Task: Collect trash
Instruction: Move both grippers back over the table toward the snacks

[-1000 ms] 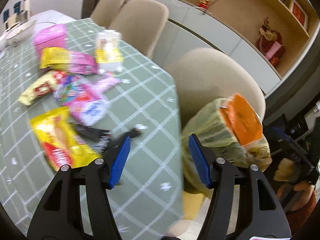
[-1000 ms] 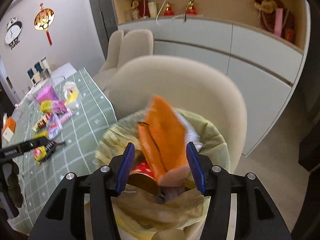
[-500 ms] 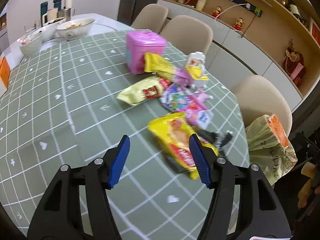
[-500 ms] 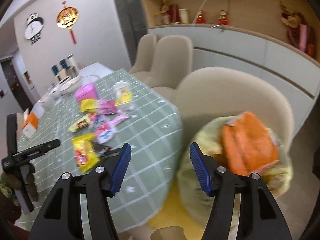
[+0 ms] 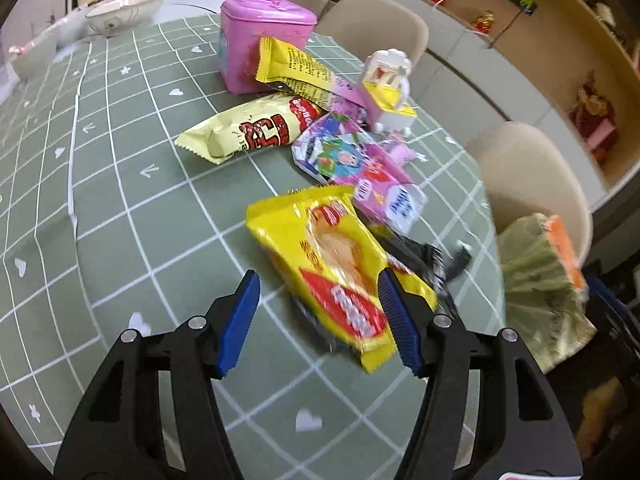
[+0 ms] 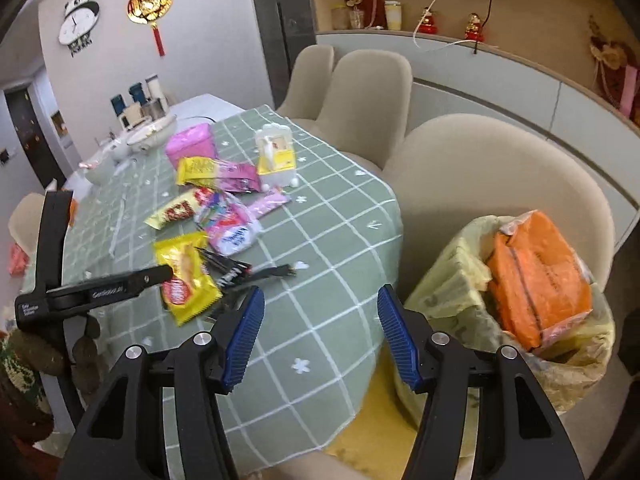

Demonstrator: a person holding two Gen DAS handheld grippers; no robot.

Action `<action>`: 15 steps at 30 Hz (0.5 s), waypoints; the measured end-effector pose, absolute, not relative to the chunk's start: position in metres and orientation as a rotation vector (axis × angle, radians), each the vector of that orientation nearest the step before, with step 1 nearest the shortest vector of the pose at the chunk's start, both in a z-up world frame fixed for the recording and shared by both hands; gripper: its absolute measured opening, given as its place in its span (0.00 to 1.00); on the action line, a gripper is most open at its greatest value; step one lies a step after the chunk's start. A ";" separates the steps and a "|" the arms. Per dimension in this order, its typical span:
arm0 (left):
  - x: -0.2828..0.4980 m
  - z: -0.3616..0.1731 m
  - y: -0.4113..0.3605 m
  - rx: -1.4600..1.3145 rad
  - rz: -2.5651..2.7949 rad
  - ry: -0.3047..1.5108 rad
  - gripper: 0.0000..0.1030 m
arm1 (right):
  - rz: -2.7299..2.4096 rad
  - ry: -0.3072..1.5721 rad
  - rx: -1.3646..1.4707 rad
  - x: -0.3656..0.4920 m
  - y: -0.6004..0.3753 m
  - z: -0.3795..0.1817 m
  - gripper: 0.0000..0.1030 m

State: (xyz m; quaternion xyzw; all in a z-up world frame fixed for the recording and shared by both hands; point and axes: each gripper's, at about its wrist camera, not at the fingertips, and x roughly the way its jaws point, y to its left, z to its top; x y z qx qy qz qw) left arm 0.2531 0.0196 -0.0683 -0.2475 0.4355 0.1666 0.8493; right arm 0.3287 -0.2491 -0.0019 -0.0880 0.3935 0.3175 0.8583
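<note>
The left gripper (image 5: 318,316) tilts steeply downward, its blue-padded jaws standing apart with nothing pressed between the pads. The right gripper (image 6: 320,334) also angles downward, its jaws wide and closing slightly, with nothing between them. In the right wrist view the left gripper (image 6: 160,274) shows side-on as a black arm reaching in from the left, held by what seems to be a hand (image 6: 86,350), mostly hidden.
</note>
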 end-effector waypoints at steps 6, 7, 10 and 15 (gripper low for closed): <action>0.270 -0.077 0.024 -0.538 0.443 0.948 0.23 | 0.712 0.859 -0.197 0.338 -0.253 -0.012 0.54; 0.270 -0.076 0.024 -0.539 0.448 0.950 0.19 | 0.724 0.859 -0.204 0.339 -0.251 -0.014 0.54; 0.265 -0.066 0.020 -0.520 0.436 0.933 0.13 | 0.760 0.847 -0.251 0.339 -0.236 -0.019 0.54; 0.238 -0.045 0.024 -0.492 0.469 0.910 0.11 | 0.818 0.865 -0.307 0.343 -0.204 -0.034 0.54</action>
